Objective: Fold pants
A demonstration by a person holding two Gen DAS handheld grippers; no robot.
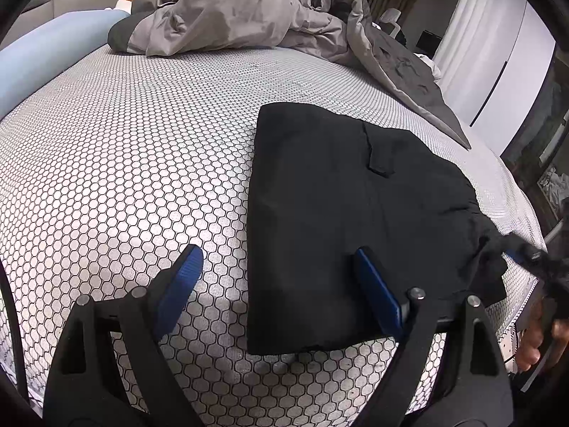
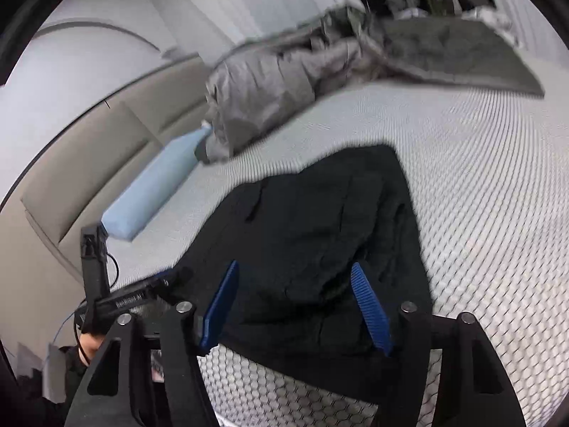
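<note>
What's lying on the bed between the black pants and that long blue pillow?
Nothing: only bare honeycomb-patterned mattress separates the pants from the blue pillow. The left wrist view shows it best; the blurrier right wrist view agrees.

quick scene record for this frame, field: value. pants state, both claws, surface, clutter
pants: black pants folded into a compact stack, flat on the bed
left claw: open, empty, over the near left edge of the pants
right claw: open, empty, above the pants
surface: honeycomb-patterned mattress cover
clutter: crumpled grey duvet at the far side; light blue pillow at the far left
</note>
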